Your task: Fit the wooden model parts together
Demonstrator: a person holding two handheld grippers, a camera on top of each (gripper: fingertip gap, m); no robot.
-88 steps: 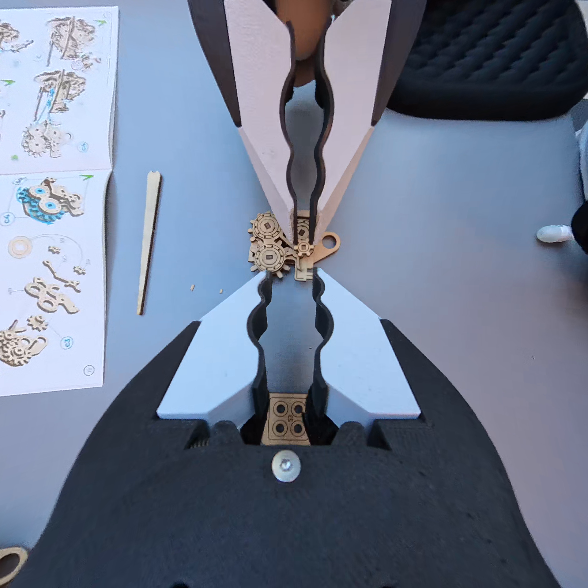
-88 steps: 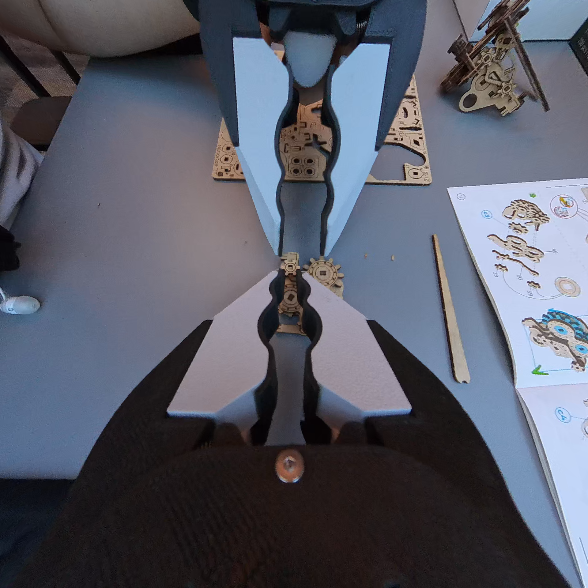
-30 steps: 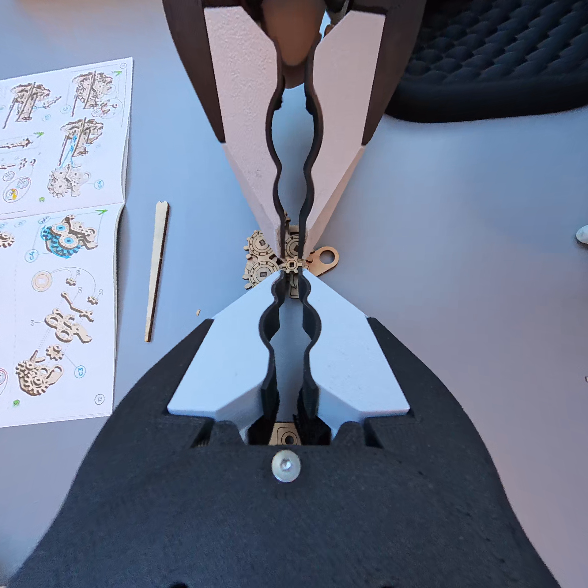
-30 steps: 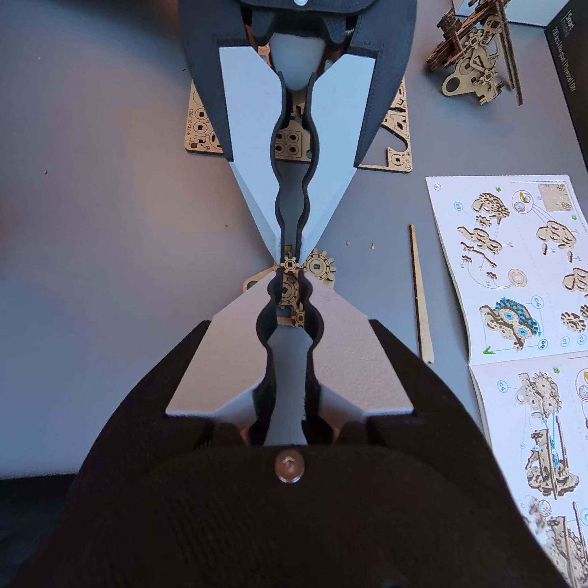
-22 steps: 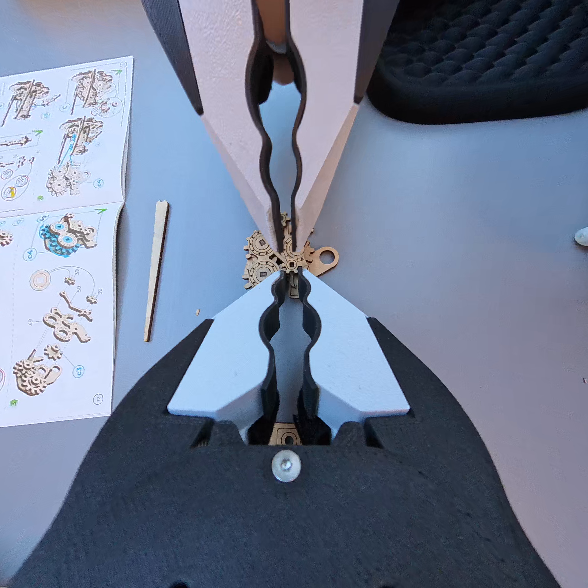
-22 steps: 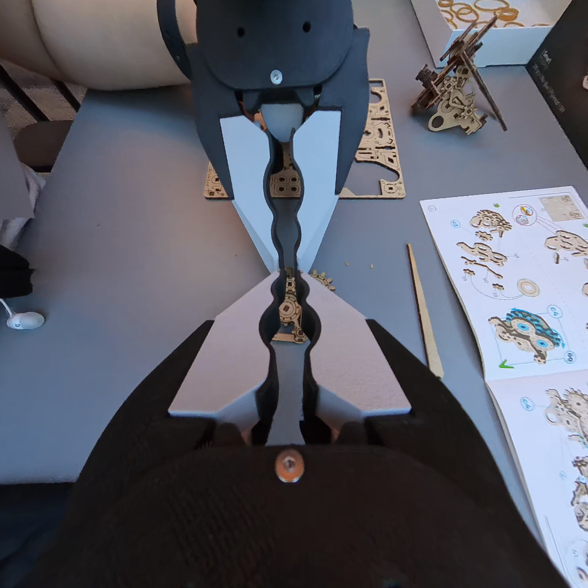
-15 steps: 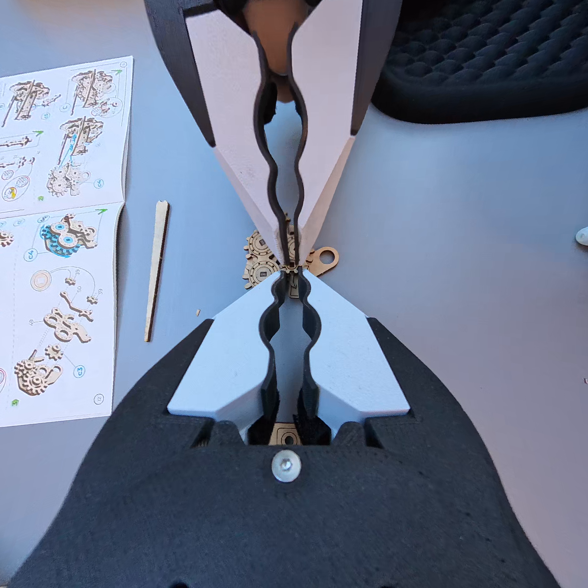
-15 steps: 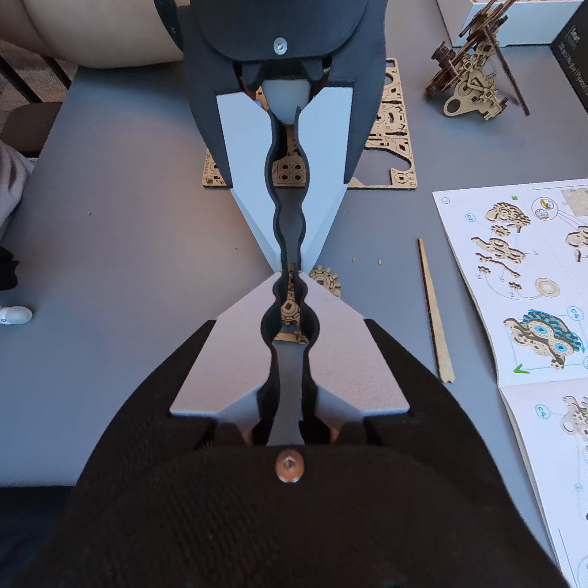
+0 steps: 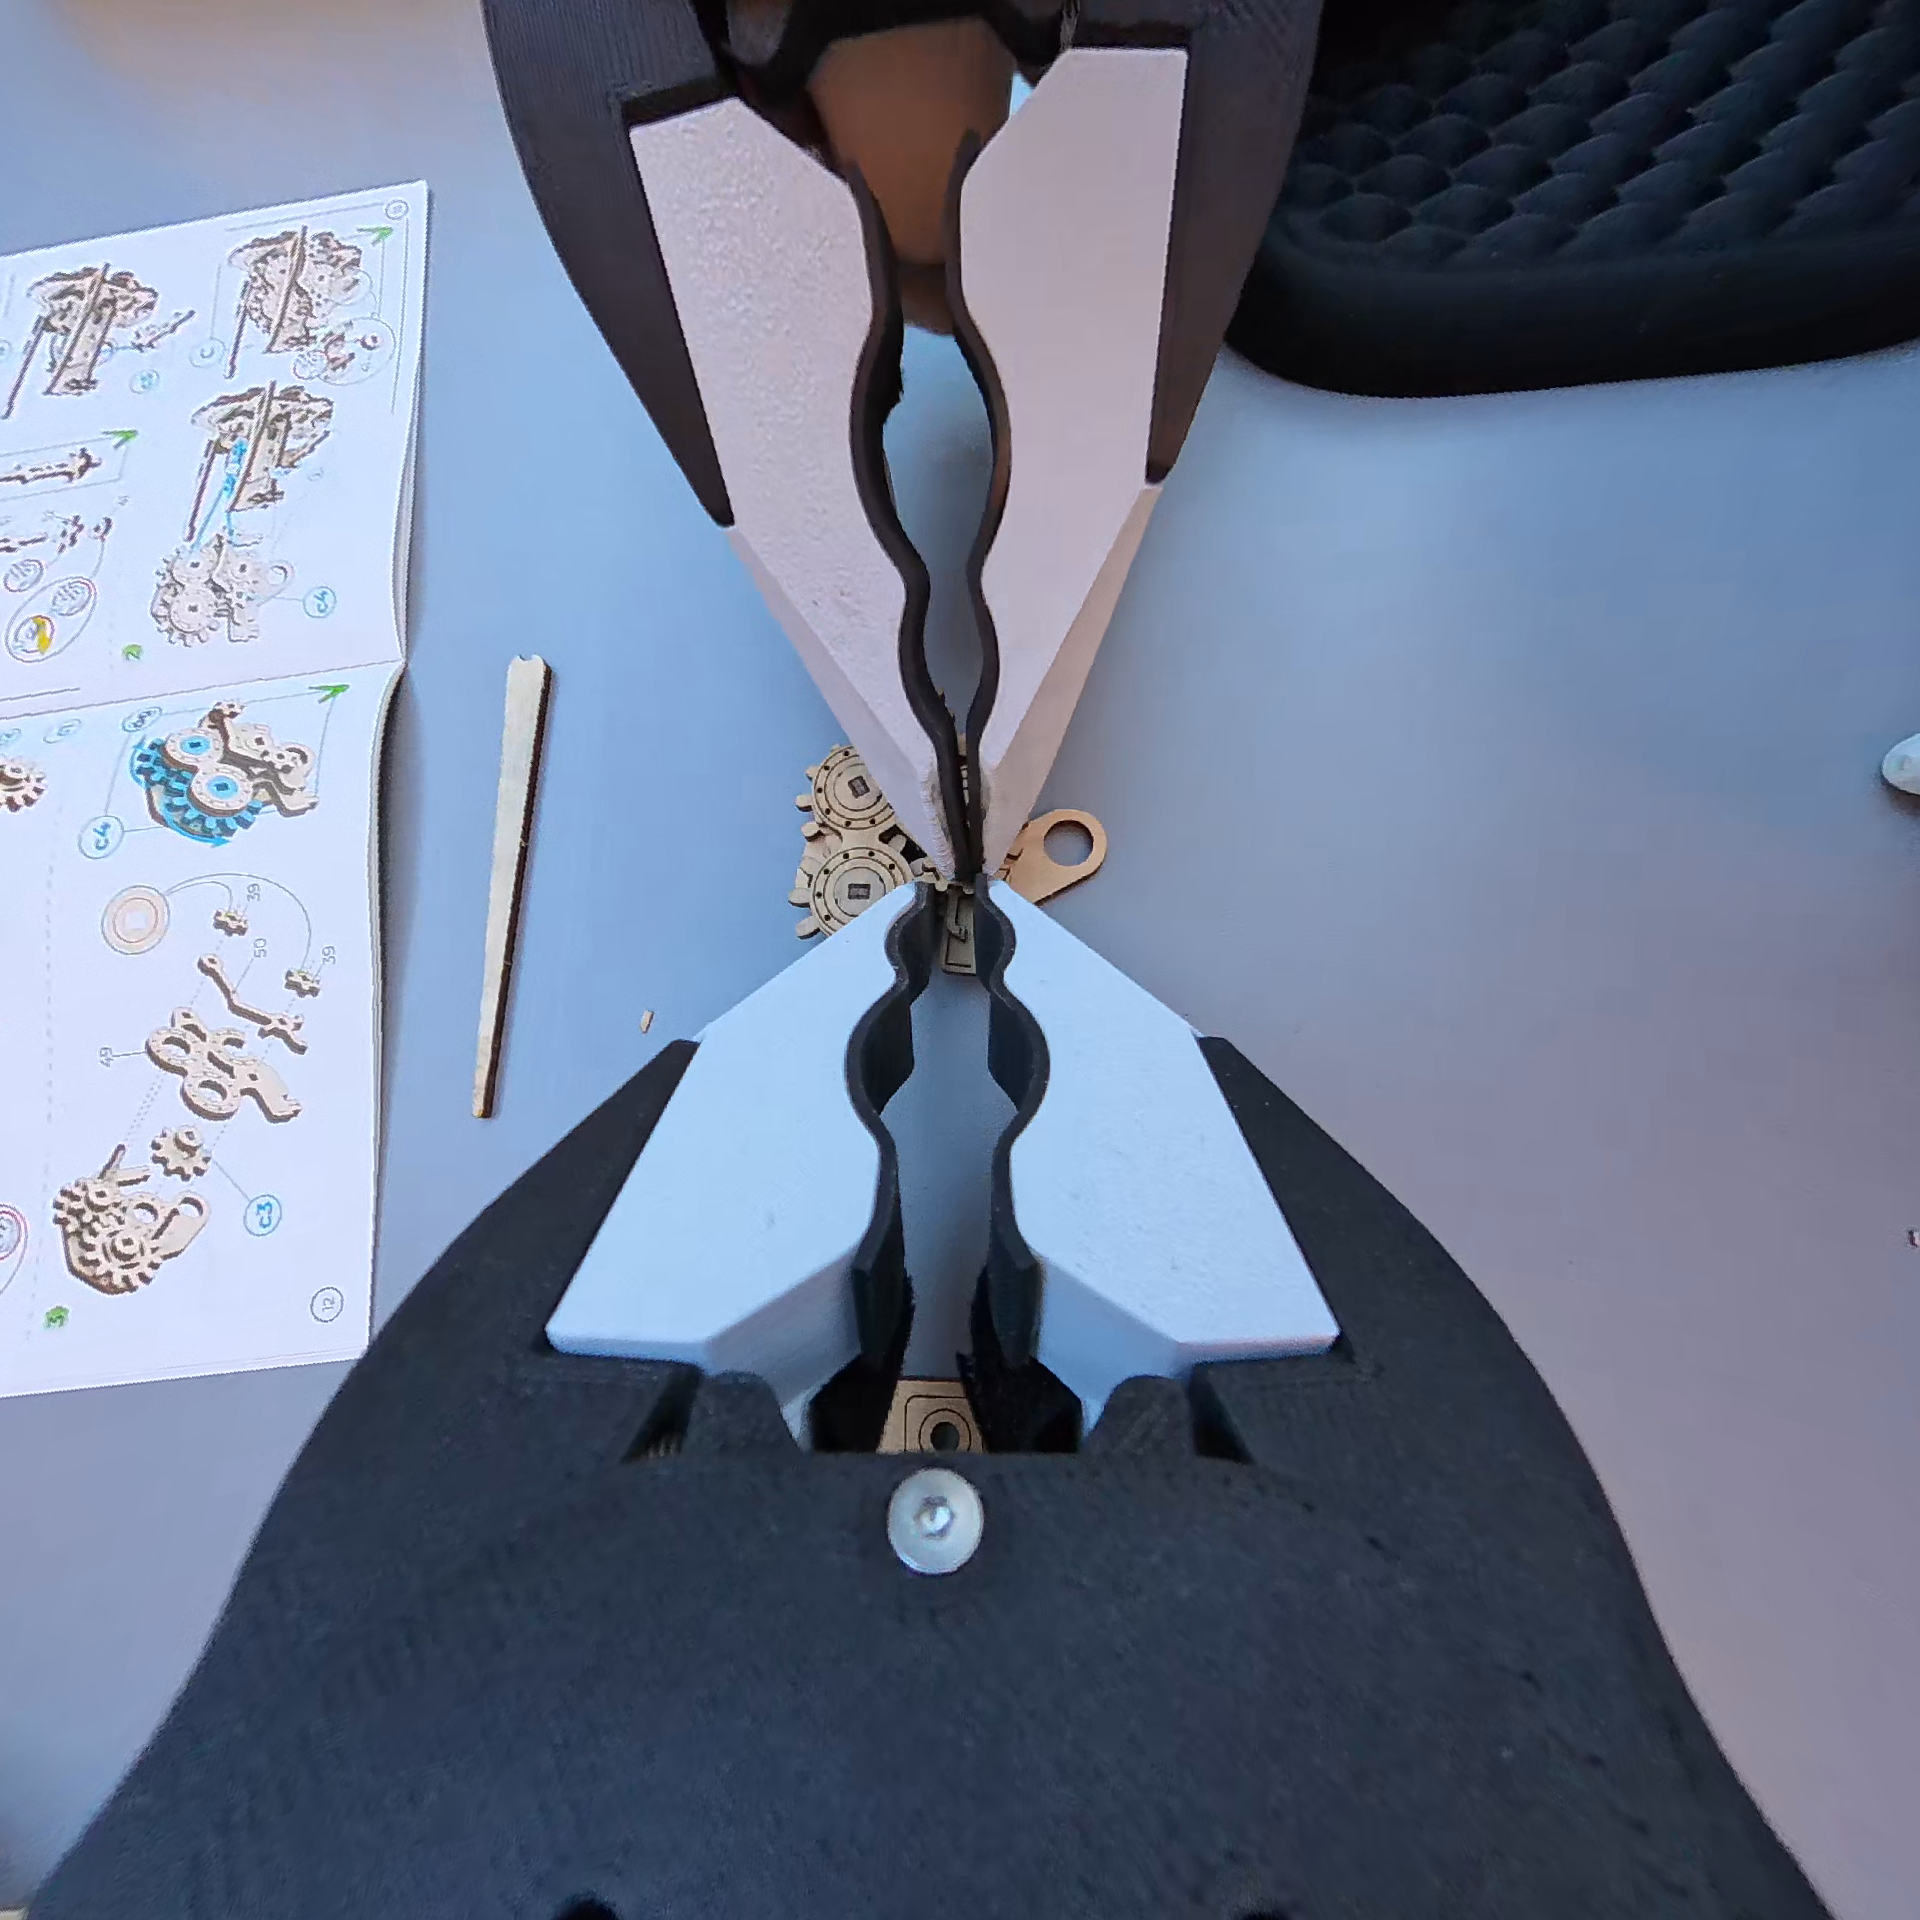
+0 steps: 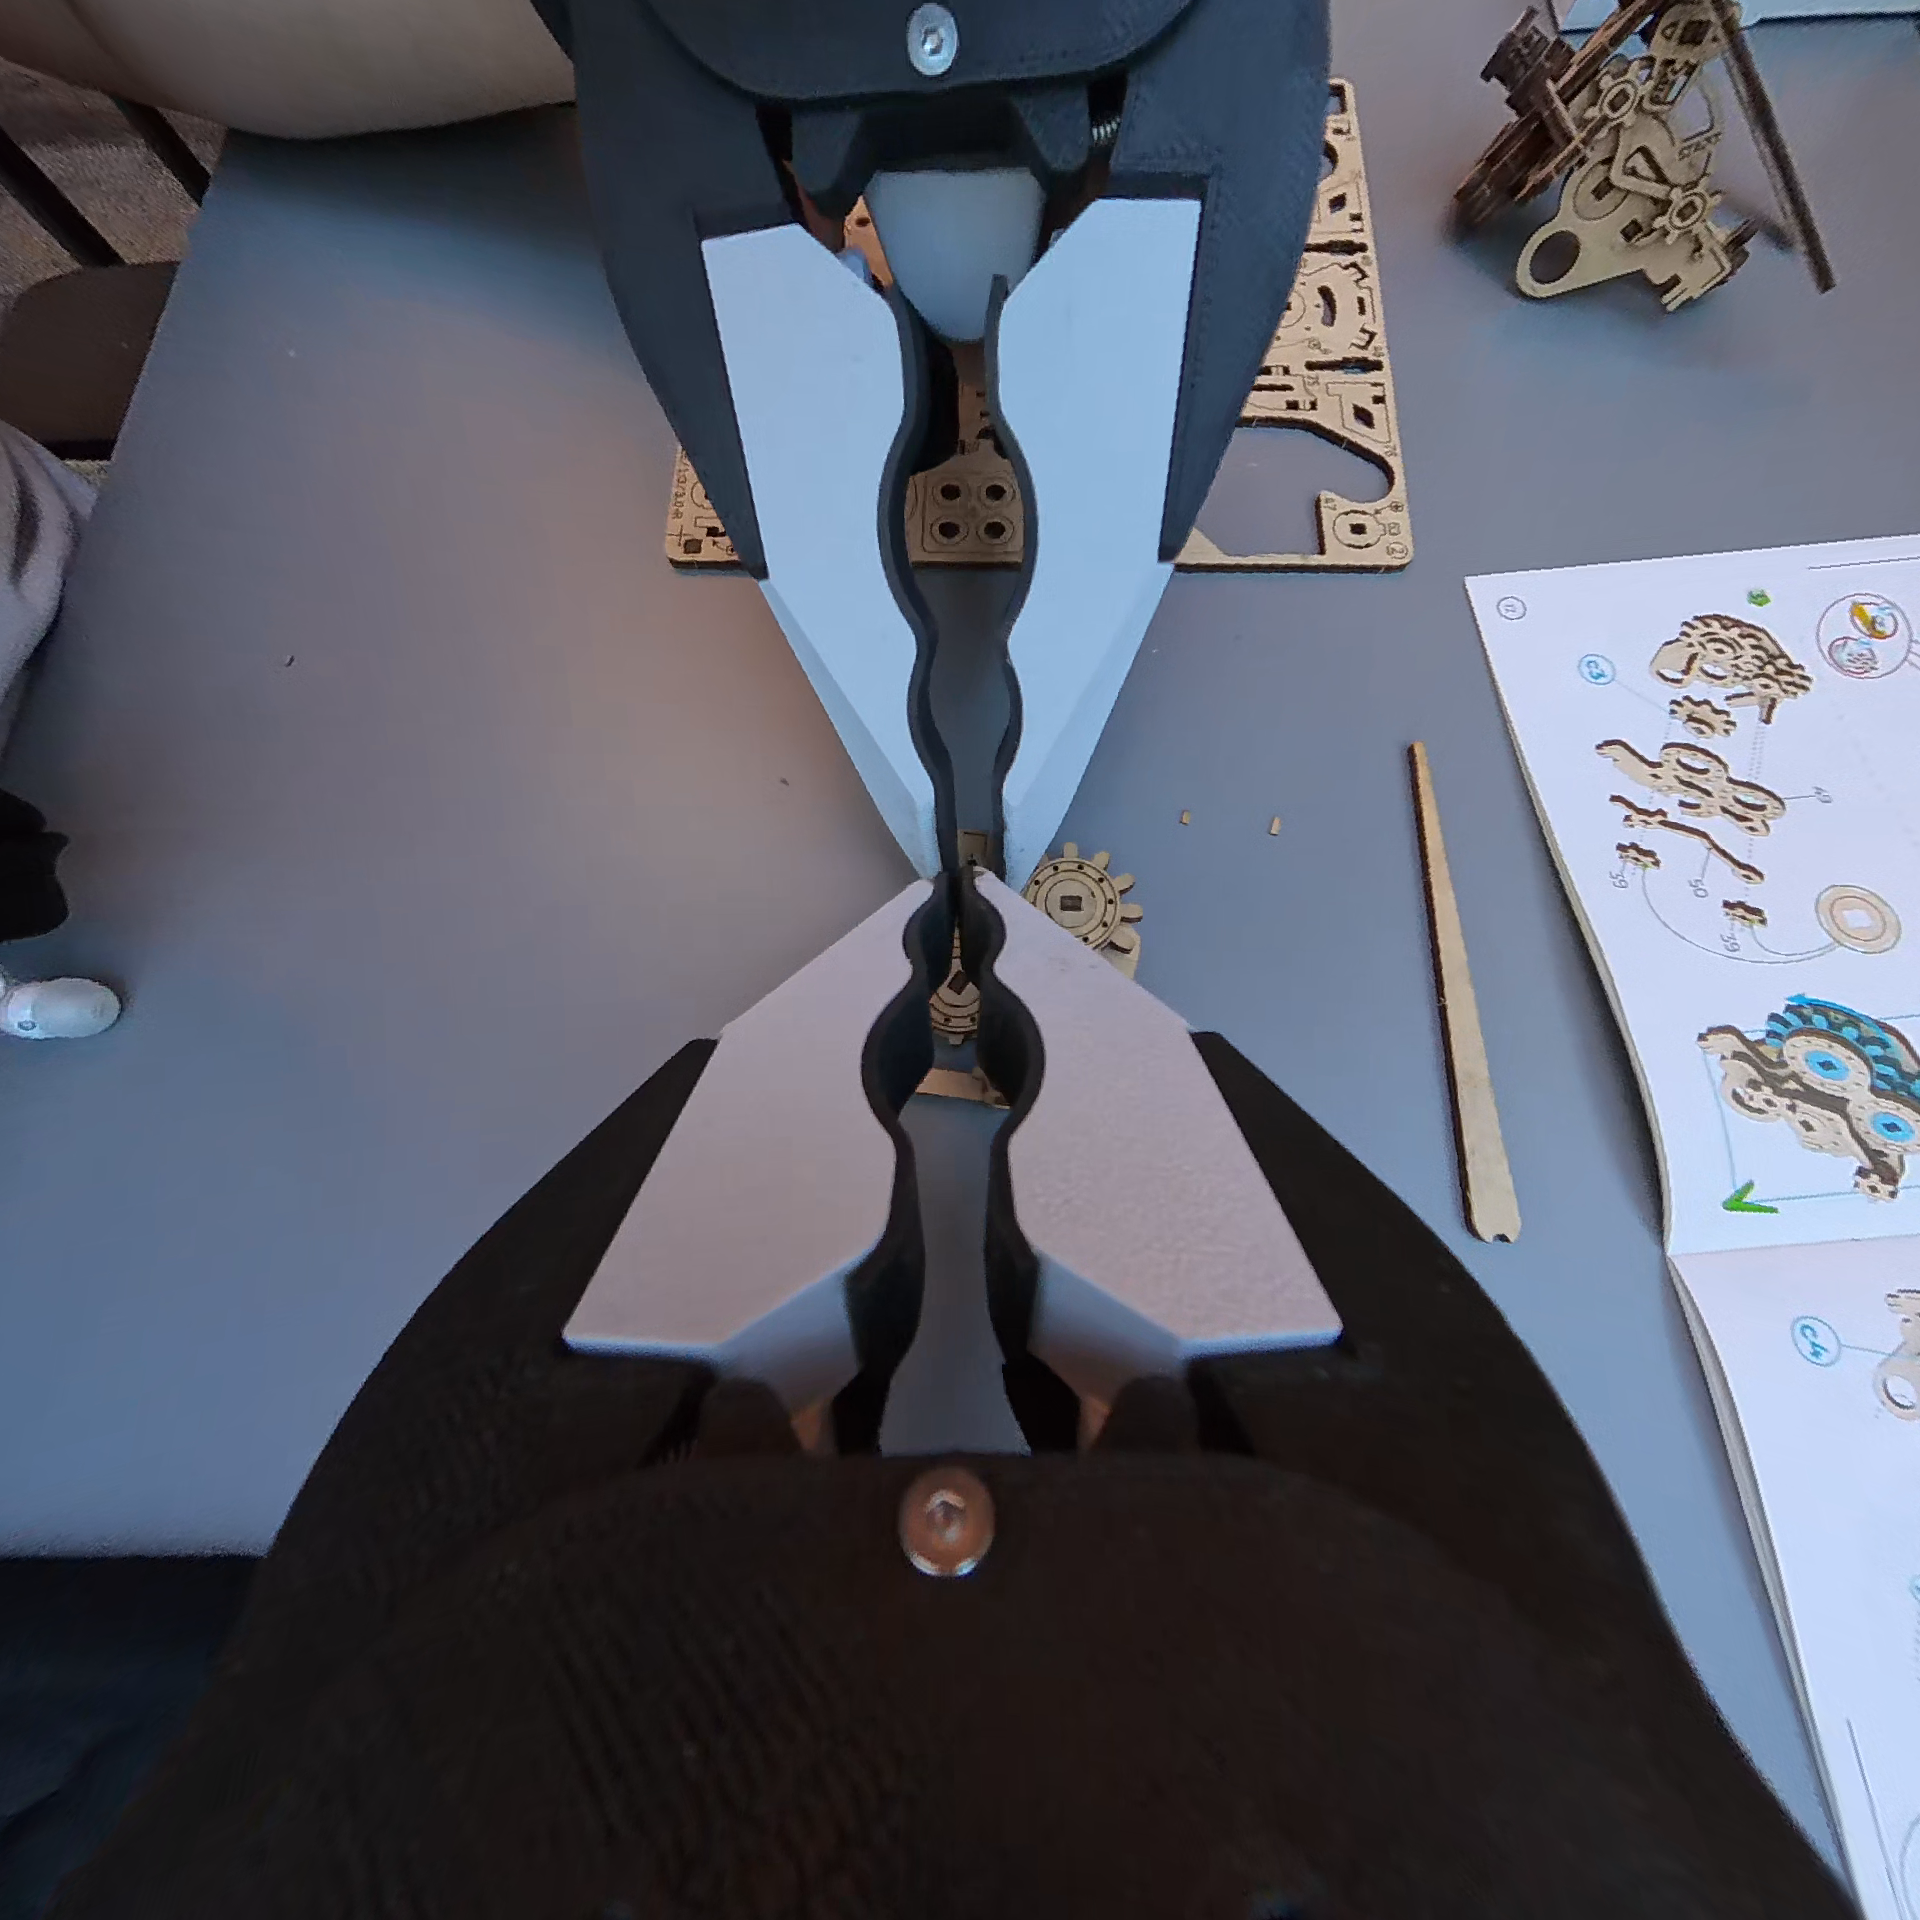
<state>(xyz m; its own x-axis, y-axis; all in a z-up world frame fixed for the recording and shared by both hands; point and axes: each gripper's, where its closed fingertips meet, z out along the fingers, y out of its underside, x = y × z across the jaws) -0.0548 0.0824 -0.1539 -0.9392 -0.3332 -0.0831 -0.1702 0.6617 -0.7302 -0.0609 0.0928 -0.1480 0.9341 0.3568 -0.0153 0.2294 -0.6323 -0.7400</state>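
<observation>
Your left gripper (image 9: 954, 902) and right gripper (image 10: 956, 891) meet tip to tip over the gear assembly (image 9: 854, 844) lying on the bench (image 9: 1455, 831). Right fingers are pressed nearly together; left fingers stand narrowly apart; whether either pinches anything, you cannot tell.

Printed instruction booklet (image 9: 197, 790), perhaps numbered

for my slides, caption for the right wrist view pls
Two grippers meet tip to tip over a wooden gear assembly on a grey table.
</observation>
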